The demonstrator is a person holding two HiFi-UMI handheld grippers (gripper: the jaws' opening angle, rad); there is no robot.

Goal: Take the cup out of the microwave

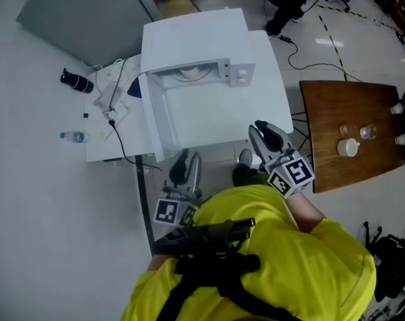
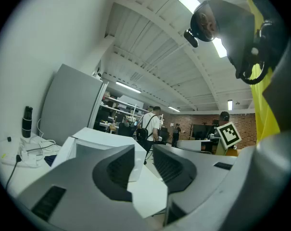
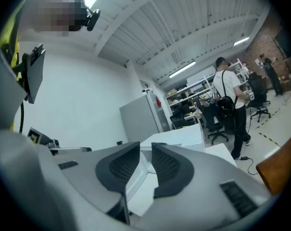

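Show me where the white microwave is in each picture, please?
Head view: the microwave sits at top centre, with its door open.
Left gripper view: it is low and left of centre, behind the left jaw.
Right gripper view: it is near the middle, just above the jaws.
Shared landmark: the big grey panel stands close by it in all three.

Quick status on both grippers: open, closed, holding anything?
Left gripper: closed, nothing between its jaws.
Right gripper: closed, nothing between its jaws.
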